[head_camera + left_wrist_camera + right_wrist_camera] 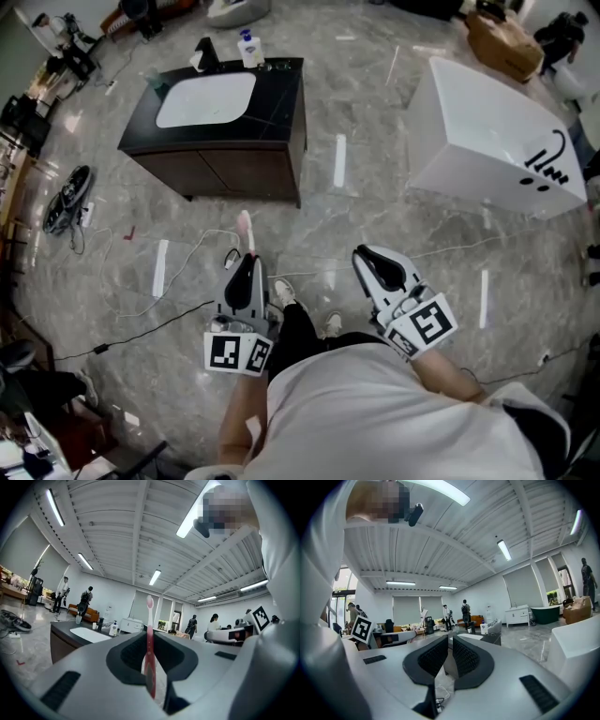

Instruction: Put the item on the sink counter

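Note:
My left gripper (248, 261) is shut on a pink toothbrush (246, 228), whose head sticks out past the jaws toward the sink counter. In the left gripper view the toothbrush (149, 620) stands upright between the pads of the left gripper (150, 639). The sink counter (281, 89), a black top with a white basin (206, 98) on a dark wood cabinet, stands well ahead and to the left on the floor; it also shows far off as the sink counter (63, 627). My right gripper (367, 253) hangs beside the left, its jaws nearly together with nothing between them (451, 641).
A soap bottle (249, 49) and a black faucet (204, 52) stand at the counter's back edge. A white bathtub (487, 141) sits to the right. Cables (169, 300) trail over the marble floor by my feet. A dark bundle (67, 199) lies left. People stand far off.

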Demonstrator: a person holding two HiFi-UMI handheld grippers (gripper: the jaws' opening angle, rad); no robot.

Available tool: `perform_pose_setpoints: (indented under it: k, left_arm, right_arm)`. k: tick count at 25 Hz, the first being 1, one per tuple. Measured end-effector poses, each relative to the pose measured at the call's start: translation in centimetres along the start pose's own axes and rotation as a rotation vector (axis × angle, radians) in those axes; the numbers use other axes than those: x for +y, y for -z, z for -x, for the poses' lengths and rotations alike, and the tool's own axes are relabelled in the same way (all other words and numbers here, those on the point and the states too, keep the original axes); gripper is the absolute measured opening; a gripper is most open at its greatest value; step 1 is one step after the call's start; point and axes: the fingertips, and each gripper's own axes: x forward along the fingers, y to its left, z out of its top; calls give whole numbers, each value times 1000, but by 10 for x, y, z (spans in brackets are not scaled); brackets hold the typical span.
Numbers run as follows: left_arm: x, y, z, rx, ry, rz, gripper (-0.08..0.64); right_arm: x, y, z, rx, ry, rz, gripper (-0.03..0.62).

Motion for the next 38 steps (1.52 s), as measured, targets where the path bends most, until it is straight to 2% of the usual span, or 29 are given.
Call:
perform_pose_setpoints:
  k: [11,18,31,38]
  left_arm:
    - [50,-20,-68,-12,59,-8,41]
    - [96,-28,-98,-9,66,8,41]
    - [164,-30,-131,-9,100,55,41]
    - [186,-24,-142,3,134,83,41]
  right_arm:
    - [-19,-13,-78,18,26,26,55]
    - [-24,-23,-135,23,27,42,55]
    - [-19,-37,-213,18,66,75,55]
    - [-17,-42,-242,18,89,90,55]
